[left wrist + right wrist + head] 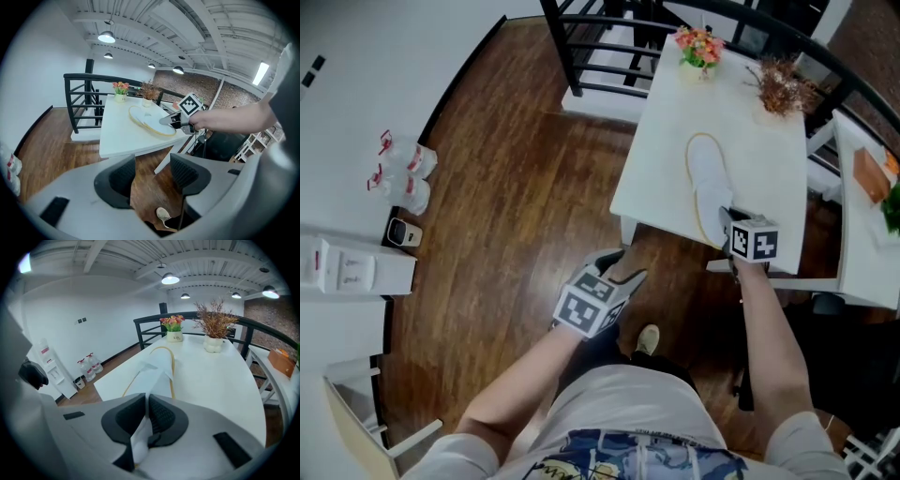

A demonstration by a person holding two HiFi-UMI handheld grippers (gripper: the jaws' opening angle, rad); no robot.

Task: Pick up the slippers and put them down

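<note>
A white slipper point(709, 184) with a yellow-edged sole lies lengthwise on the white table point(675, 131). My right gripper point(729, 228) is shut on its near end, and the right gripper view shows the white fabric pinched between the jaws point(146, 420), the slipper point(152, 376) stretching away over the table point(220, 380). My left gripper point(628, 275) hangs over the wooden floor below the table's near edge, jaws open and empty point(152, 173). In the left gripper view the slipper point(150, 122) and the right gripper point(169, 120) show on the table point(122, 136).
A flower pot point(698, 47) and a dried-plant vase point(783, 86) stand at the table's far end. Black railing point(591, 47) runs behind. Water bottles point(398, 173) and a white dispenser point(352, 267) stand at the left wall. A second table point(867, 225) is at the right.
</note>
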